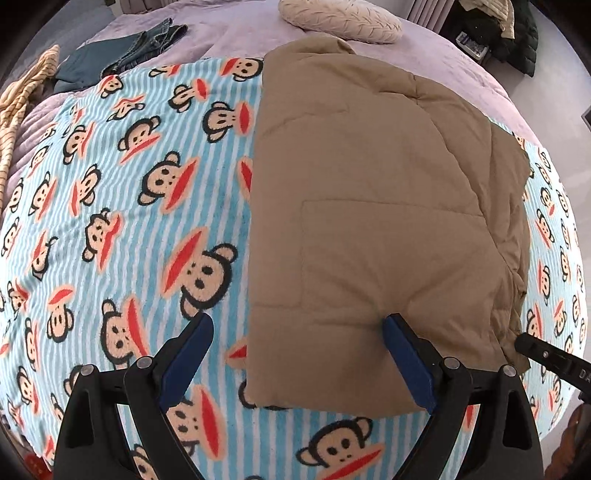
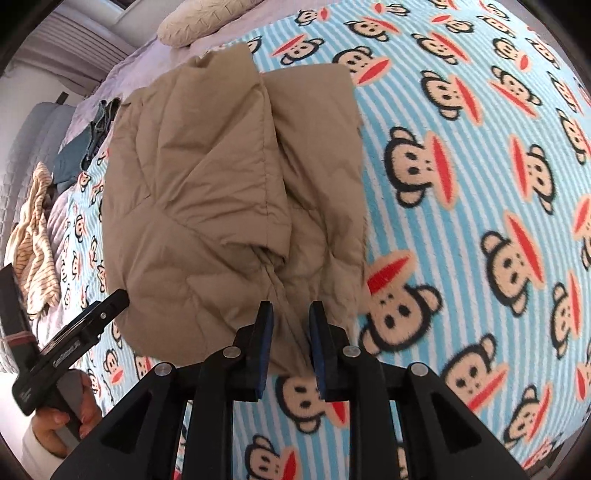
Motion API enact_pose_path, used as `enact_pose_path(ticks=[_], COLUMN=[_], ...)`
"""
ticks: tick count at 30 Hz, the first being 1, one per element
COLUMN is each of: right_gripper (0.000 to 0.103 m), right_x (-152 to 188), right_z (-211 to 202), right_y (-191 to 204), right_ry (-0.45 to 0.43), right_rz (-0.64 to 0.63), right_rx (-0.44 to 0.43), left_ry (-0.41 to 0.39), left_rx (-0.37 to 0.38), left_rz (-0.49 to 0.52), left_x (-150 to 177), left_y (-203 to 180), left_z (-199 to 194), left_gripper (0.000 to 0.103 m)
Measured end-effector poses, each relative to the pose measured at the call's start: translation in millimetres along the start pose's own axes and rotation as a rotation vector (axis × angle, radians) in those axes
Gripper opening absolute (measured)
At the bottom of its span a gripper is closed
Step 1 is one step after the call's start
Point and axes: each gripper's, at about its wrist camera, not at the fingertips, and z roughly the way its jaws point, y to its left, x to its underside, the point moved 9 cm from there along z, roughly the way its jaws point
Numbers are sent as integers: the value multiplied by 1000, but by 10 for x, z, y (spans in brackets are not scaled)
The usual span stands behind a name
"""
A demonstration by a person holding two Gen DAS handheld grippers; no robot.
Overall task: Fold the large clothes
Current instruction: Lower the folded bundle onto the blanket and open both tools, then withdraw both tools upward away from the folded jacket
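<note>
Nearest, the left gripper (image 1: 297,330) stands wide open over the near edge of the folded tan coat (image 1: 369,206), holding nothing. The right gripper (image 2: 291,314) is slightly parted, coat fabric between its pads. The coat lies on the monkey-print blanket (image 1: 129,221); a cream pillow (image 1: 340,18) sits beyond.

The folded jacket (image 1: 369,206) lies on the monkey blanket (image 1: 129,206), which is spread over the bed cover (image 1: 236,22). From the jacket, the pillow (image 1: 340,18) sits at twelve o'clock beyond its far edge, and the jeans (image 1: 122,55) and the striped garment (image 1: 22,96) lie well apart at ten o'clock past the blanket's far corner. The left gripper (image 1: 299,325) stands at six o'clock over the jacket's near left edge, and the right gripper (image 2: 291,314) hangs over its near right corner at about five.
</note>
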Motion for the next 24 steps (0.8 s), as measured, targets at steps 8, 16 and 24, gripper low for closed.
enact_pose_path(ticks=[8, 16, 24], right_gripper=[23, 23, 23], right_x=[189, 266, 283], right_z=[-105, -131, -172], right_y=[-84, 26, 276], right_ry=[4, 1, -15], right_rz=[58, 70, 36], right_rx=[13, 27, 41], left_ry=[12, 28, 3], left_rx=[28, 54, 64], left_rz=[-4, -19, 31], left_x=[43, 93, 140], left_y=[26, 119, 187], left_z=[-130, -258, -419], left_gripper=[94, 94, 103])
